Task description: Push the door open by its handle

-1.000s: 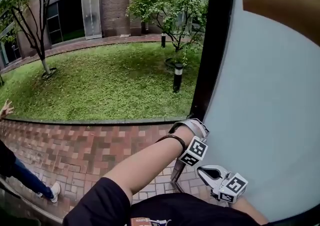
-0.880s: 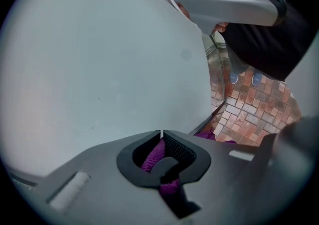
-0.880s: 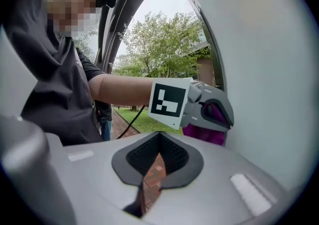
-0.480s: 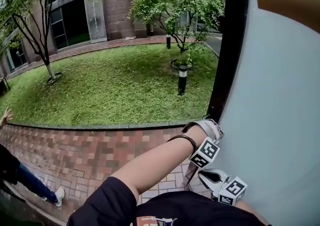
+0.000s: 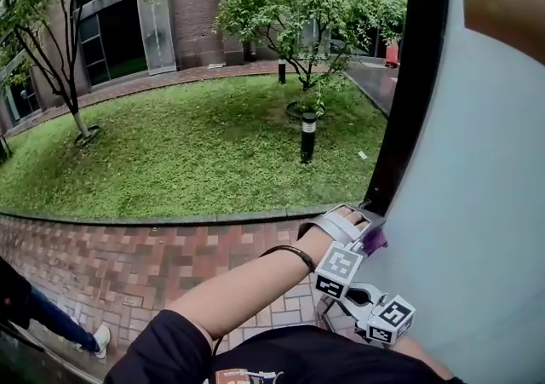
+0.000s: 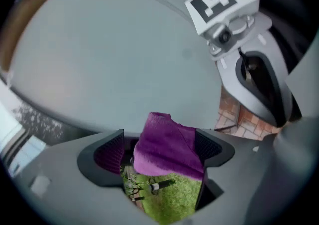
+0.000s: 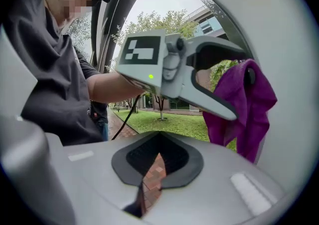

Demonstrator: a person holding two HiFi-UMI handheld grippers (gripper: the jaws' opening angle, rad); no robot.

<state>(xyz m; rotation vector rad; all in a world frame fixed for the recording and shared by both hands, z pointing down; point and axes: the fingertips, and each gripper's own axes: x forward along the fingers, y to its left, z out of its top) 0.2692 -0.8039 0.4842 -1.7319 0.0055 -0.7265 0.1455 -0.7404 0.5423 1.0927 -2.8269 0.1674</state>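
Passer-by: in the lower left corner on the brick path; the raised hand seen at the left edge a second ago is gone.
Lawn: more of it shows than before, with a bollard lamp on it.
Left gripper: at the door's edge; its fingers have just been opening and stand wide apart, with a purple cloth, not in sight before, loose between them.
Right gripper: just below the left one, fingers together on nothing.
Door: frosted panel at the right; its dark edge stands further right than before; the handle cannot be made out.
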